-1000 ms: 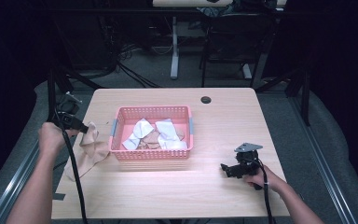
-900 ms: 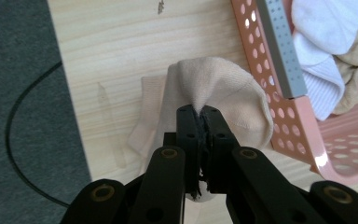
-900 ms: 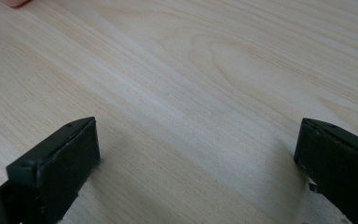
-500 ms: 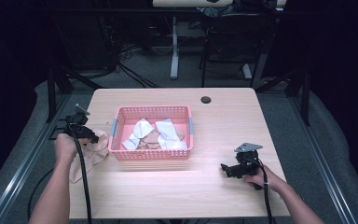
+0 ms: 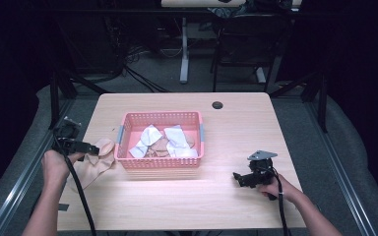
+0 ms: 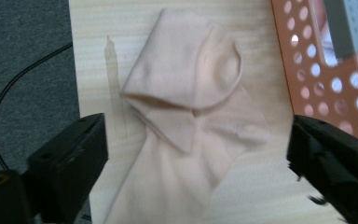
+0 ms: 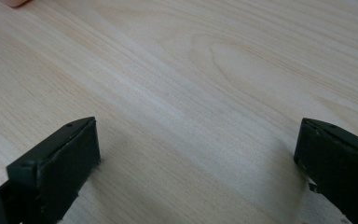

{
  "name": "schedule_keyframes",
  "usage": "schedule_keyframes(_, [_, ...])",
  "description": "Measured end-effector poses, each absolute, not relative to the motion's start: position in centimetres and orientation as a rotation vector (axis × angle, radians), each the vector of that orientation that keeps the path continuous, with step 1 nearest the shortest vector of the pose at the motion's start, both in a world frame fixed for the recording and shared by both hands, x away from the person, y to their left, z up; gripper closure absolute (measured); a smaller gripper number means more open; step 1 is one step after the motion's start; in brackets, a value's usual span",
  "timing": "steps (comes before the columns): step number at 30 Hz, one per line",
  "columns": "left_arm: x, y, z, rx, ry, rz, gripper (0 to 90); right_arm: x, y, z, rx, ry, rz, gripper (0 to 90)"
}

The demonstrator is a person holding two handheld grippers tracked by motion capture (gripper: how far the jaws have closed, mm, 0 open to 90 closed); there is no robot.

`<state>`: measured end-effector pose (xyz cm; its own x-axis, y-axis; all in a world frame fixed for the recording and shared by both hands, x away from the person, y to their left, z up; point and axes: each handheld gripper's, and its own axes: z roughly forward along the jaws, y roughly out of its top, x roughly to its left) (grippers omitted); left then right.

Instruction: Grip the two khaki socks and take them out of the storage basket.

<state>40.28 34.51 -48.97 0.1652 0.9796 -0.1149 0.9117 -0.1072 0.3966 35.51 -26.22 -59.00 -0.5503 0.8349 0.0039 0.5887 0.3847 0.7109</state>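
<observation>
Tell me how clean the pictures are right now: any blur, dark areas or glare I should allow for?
High view: the table is evenly lit with a faint sheen in front of the pink basket; the room around it is very dark. Left gripper view: the beige sock is soft, slightly blurred; both jaws are dark and edge-blurred. Right gripper view: wood grain is sharp, the jaws cast soft shadows, no glare.

The beige sock [image 6: 191,121] runs off the bottom edge of the left gripper view; the pink basket [image 6: 326,88] is cut by the right edge.
</observation>
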Motion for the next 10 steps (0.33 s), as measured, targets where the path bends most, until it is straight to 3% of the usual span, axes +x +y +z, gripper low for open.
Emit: schedule_keyframes(10, [35.1, 34.6, -51.0, 2.027, 1.749, 0.291, 0.0, 35.5, -26.2, -59.0, 1.237, 2.292, 0.957, 0.0])
